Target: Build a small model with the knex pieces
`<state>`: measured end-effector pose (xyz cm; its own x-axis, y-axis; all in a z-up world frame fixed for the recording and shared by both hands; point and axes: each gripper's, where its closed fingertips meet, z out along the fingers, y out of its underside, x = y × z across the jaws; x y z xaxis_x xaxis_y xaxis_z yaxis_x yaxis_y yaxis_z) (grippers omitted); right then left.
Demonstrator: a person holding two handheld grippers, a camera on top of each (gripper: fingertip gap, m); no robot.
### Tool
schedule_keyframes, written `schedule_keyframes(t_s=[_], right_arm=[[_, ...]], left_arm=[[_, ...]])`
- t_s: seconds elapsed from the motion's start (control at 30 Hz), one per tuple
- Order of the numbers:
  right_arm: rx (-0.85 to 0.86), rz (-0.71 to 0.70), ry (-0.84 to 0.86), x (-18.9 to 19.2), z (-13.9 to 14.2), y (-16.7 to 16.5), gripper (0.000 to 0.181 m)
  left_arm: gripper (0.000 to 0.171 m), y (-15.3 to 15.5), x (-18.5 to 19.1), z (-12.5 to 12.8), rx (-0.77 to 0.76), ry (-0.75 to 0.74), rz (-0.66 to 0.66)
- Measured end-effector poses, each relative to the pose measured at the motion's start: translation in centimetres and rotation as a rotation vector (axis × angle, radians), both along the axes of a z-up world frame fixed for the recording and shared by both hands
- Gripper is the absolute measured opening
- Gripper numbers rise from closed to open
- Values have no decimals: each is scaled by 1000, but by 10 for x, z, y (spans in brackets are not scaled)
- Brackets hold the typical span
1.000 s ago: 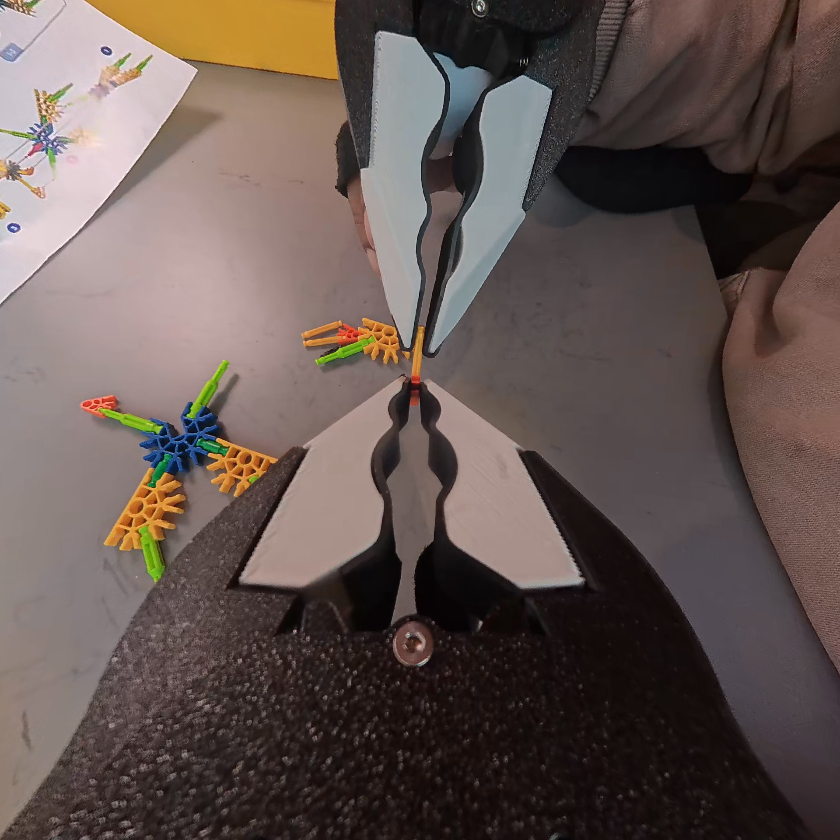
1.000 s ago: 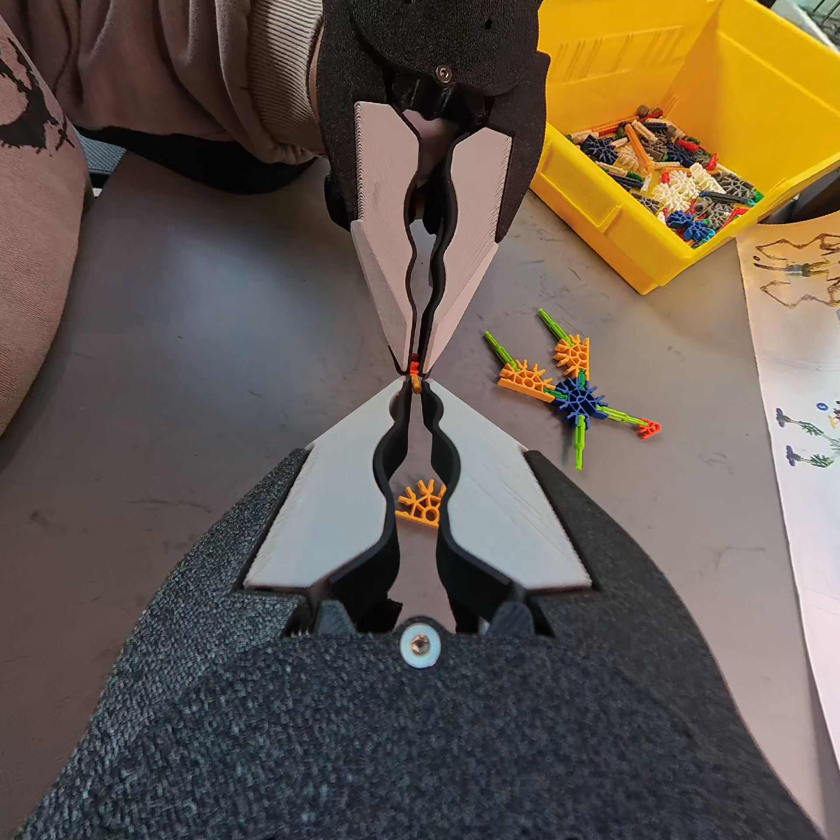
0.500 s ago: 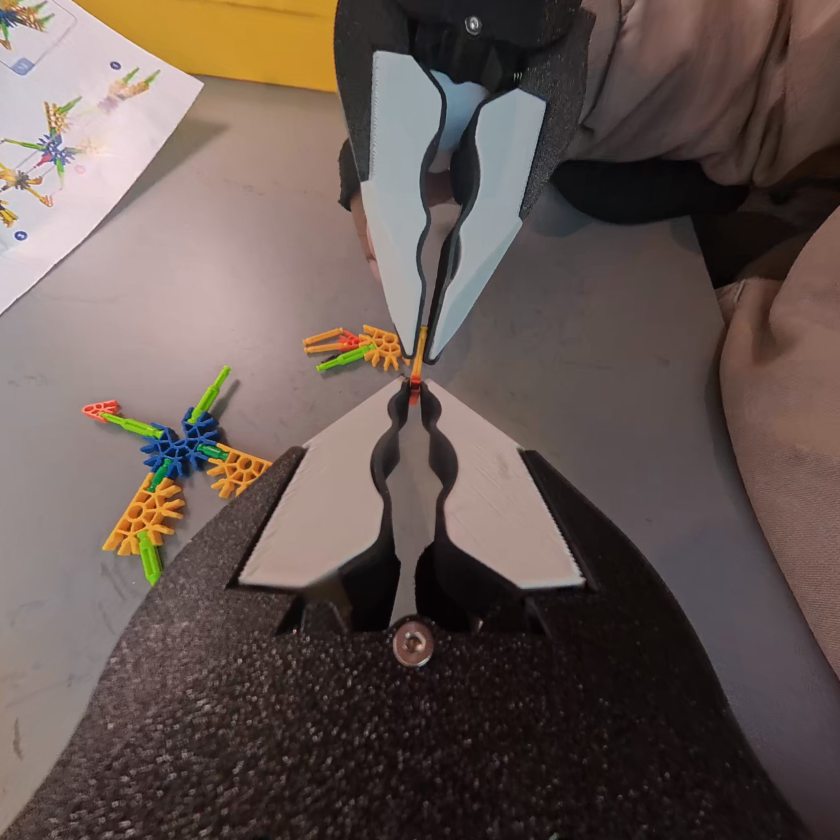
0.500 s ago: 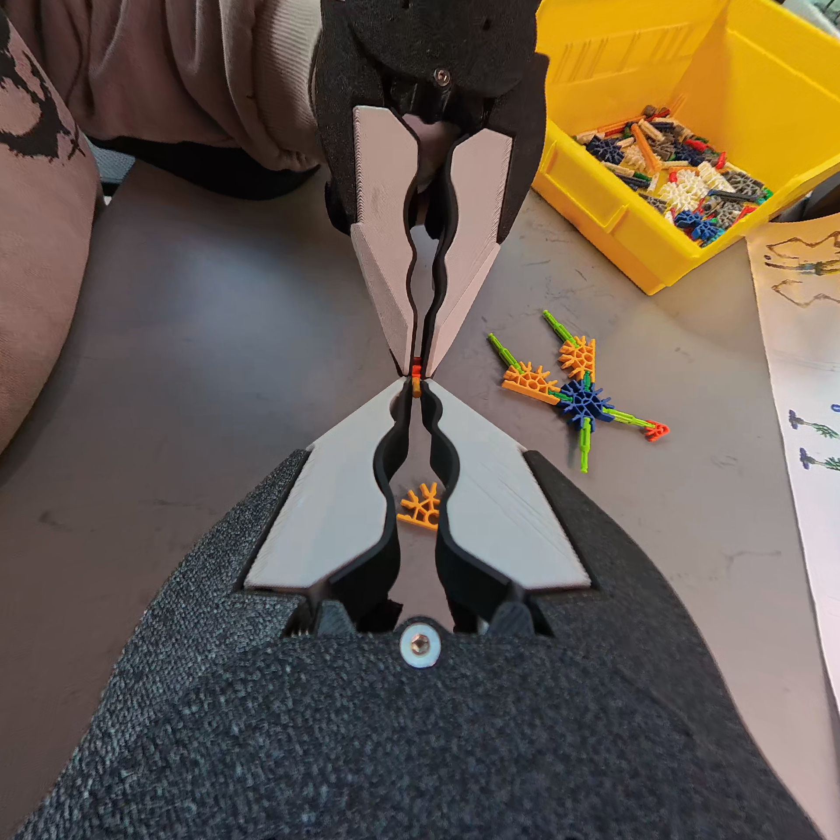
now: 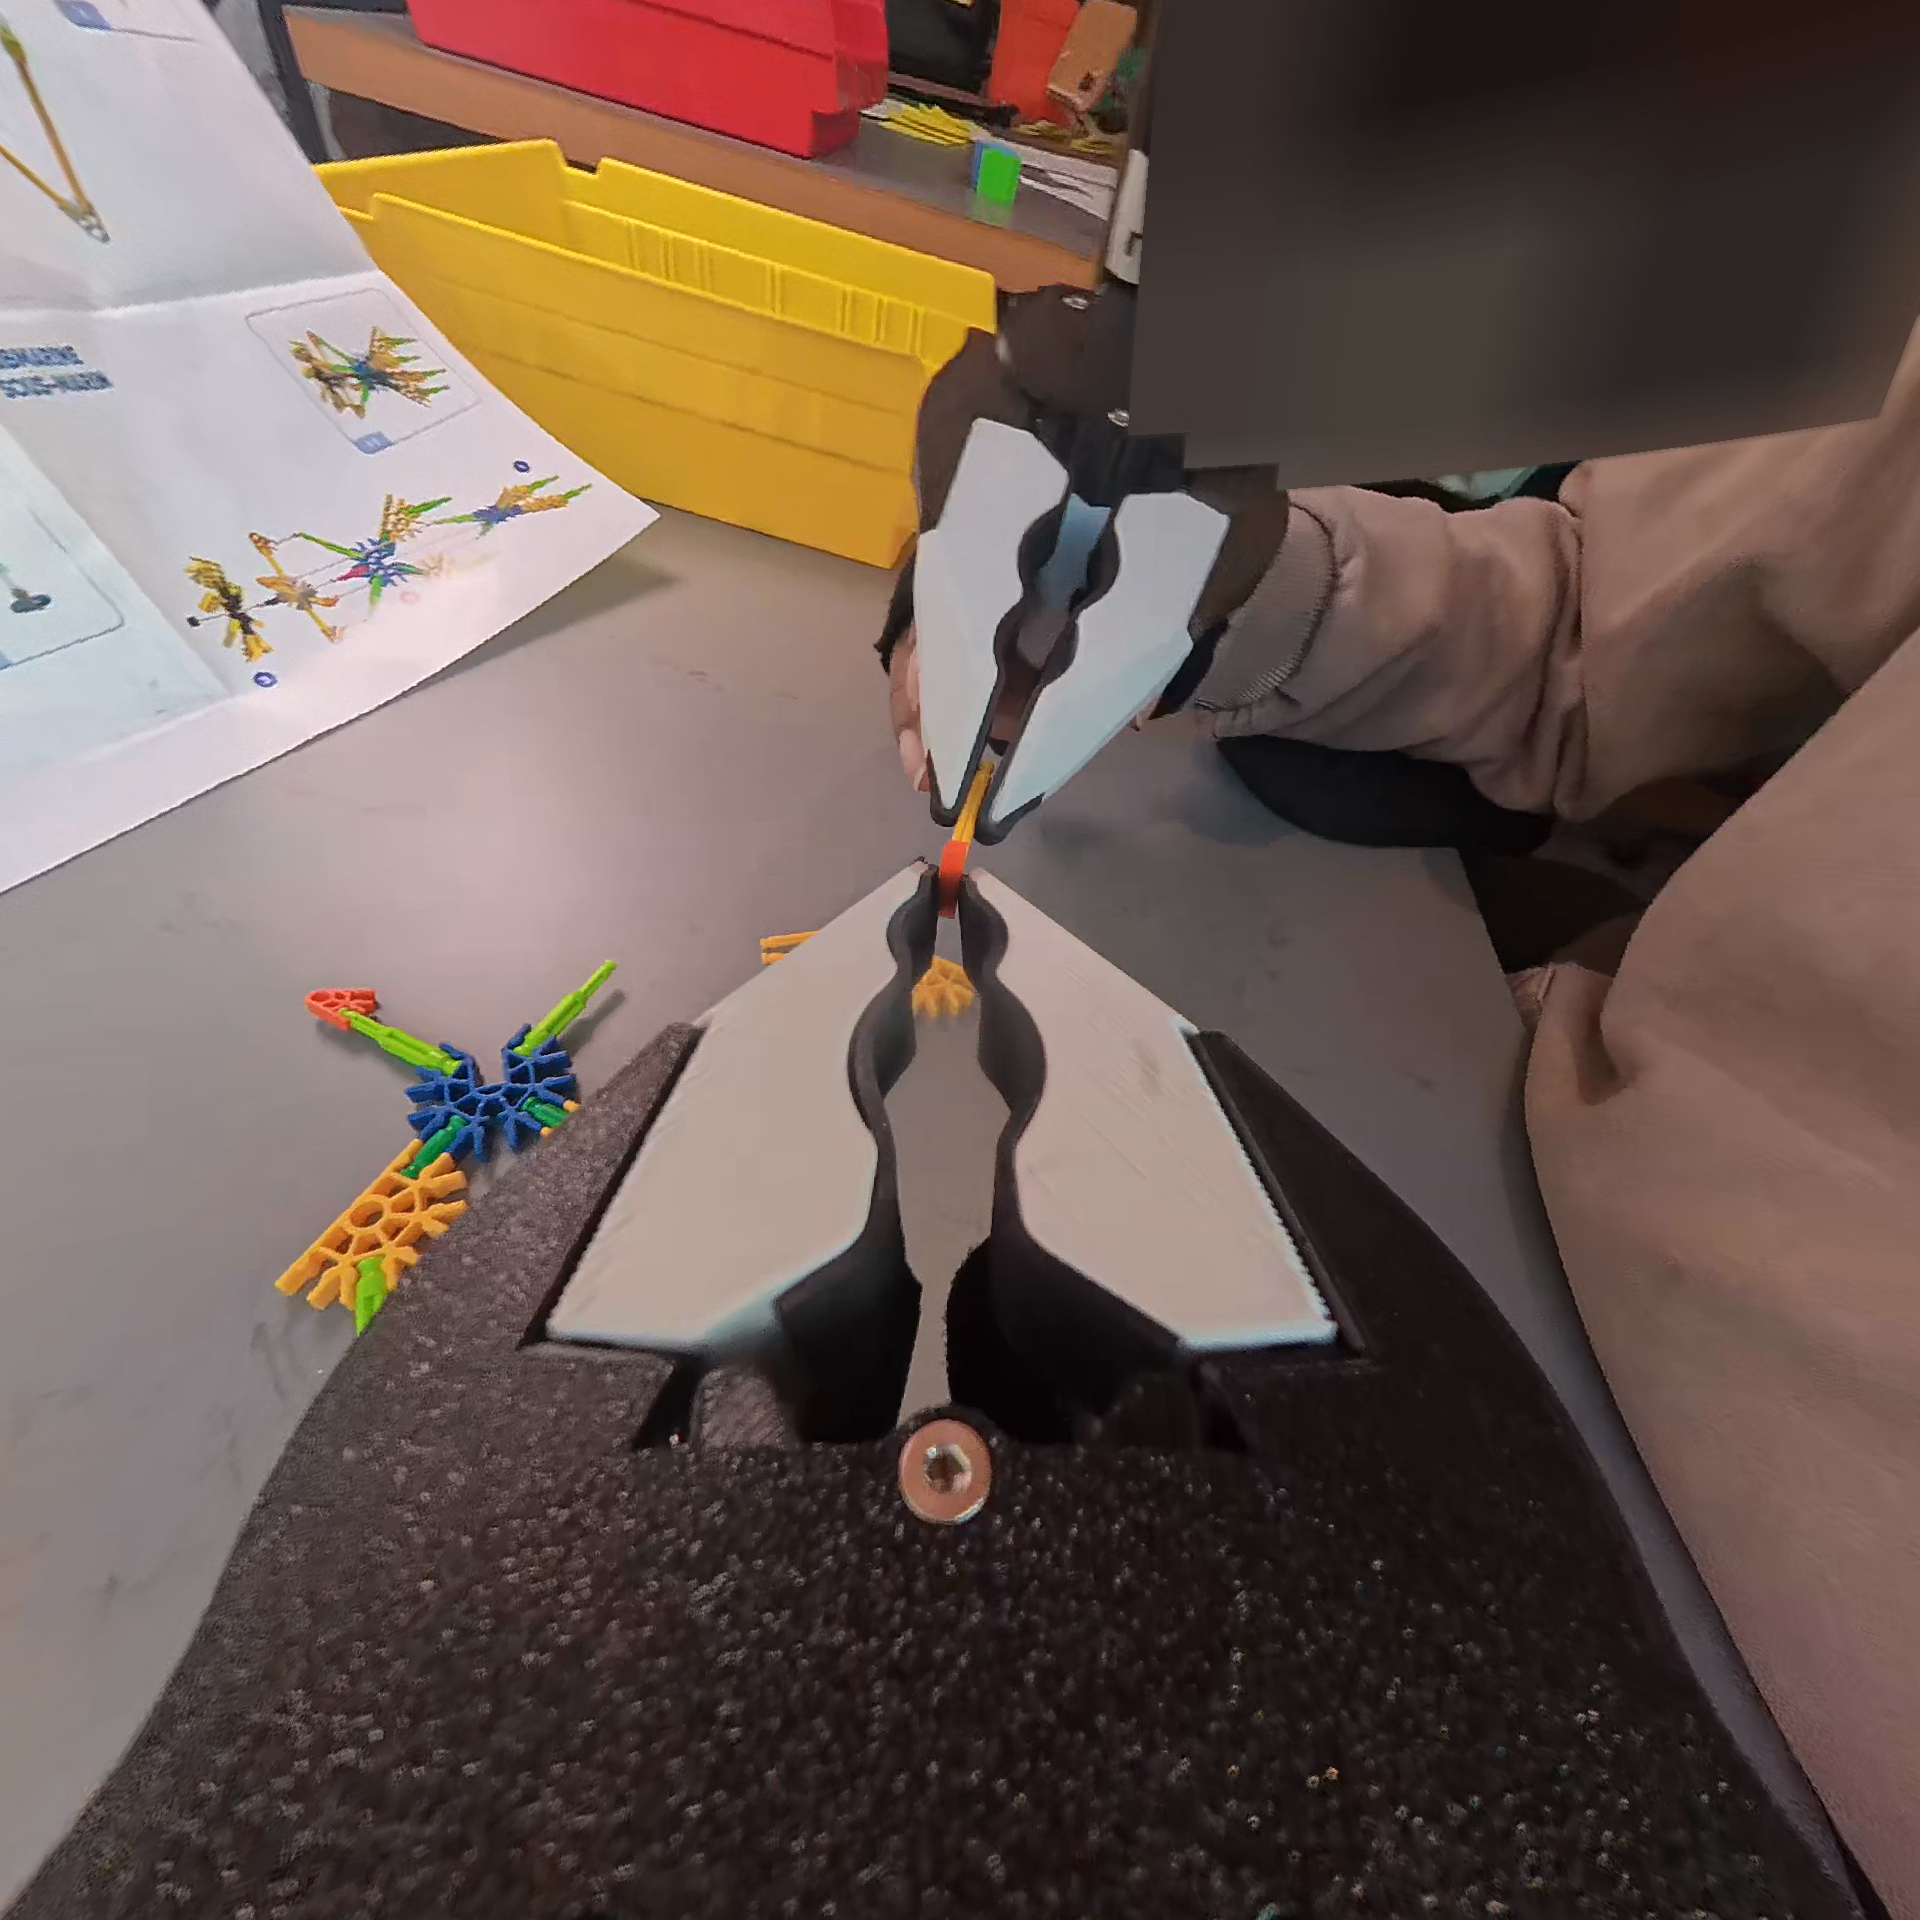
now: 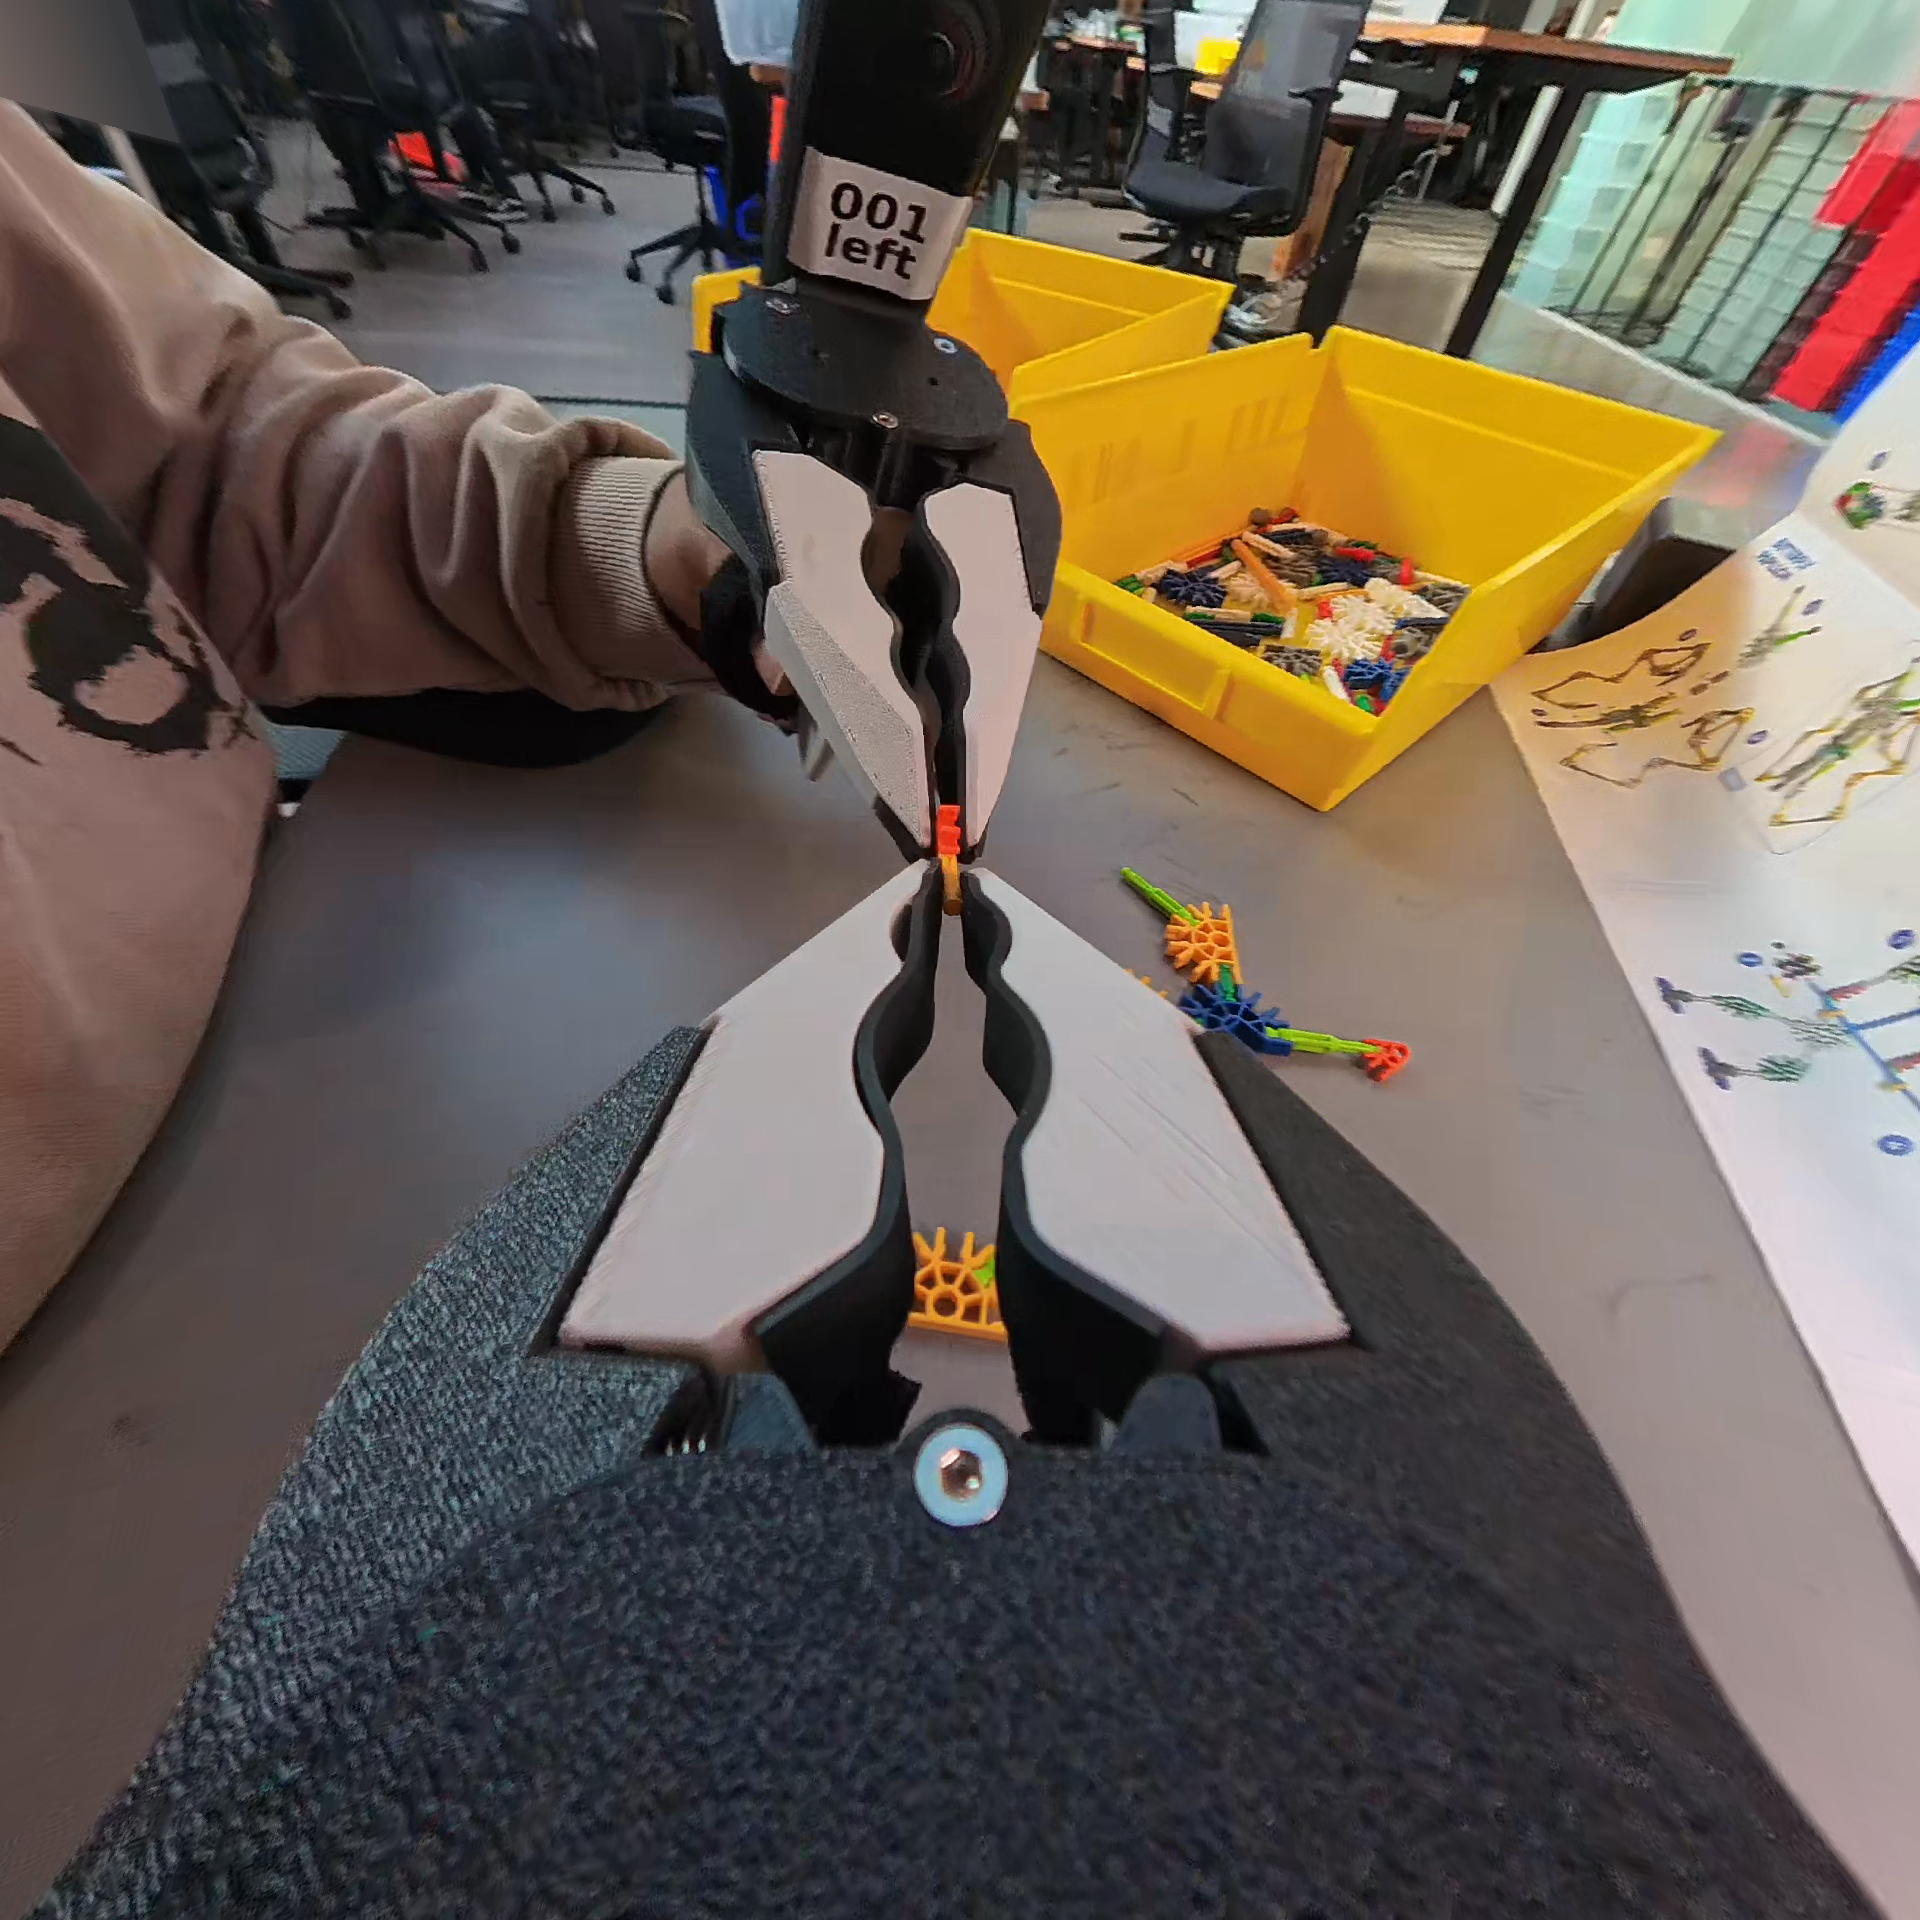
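Observation:
My left gripper [image 5: 945, 883] is shut on a small orange-red connector [image 5: 948, 871]. My right gripper [image 6: 948, 883] faces it tip to tip and is shut on a short yellow rod [image 6: 951, 891]. The rod [image 5: 968, 805] meets the connector [image 6: 948, 826] end to end in the air above the grey table [image 5: 623, 810]. The right gripper [image 5: 971, 810] shows opposite in the left wrist view, and the left gripper [image 6: 948, 831] opposite in the right wrist view. An orange fan connector [image 6: 951, 1288] lies on the table below the fingers.
A blue, orange and green built piece [image 5: 457, 1101] lies on the table and shows in the right wrist view too [image 6: 1236, 1008]. A yellow bin [image 6: 1351, 468] holds several loose parts. A printed instruction sheet [image 5: 208, 468] lies beside it. A person's beige sleeve [image 5: 1507, 644] is close by. Both grippers' tips are close together, under 4 cm apart.
Both grippers have risen and tilted up from the table, still shut tip to tip on the connector and rod. More of the bin and room now shows.

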<state>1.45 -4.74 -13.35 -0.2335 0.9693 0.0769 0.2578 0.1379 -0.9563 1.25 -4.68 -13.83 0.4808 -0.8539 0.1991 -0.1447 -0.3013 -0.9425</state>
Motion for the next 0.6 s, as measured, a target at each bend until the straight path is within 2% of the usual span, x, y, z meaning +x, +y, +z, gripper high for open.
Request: schedule_keyframes(t_s=[0.2,0.37,0.47,0.6], right_arm=[[323,-286,-1,-17,-2,24,0],[612,-450,-49,-28,-8,35,0],[768,-488,-83,-31,-11,40,1],[889,-487,-77,-32,-8,42,0]], left_arm=[[2,28,-16,-6,-72,-95,215],[2,42,-24,-12,-157,-174,346],[2,46,-26,-14,-253,-275,365],[3,45,-26,-10,-428,-513,290]])
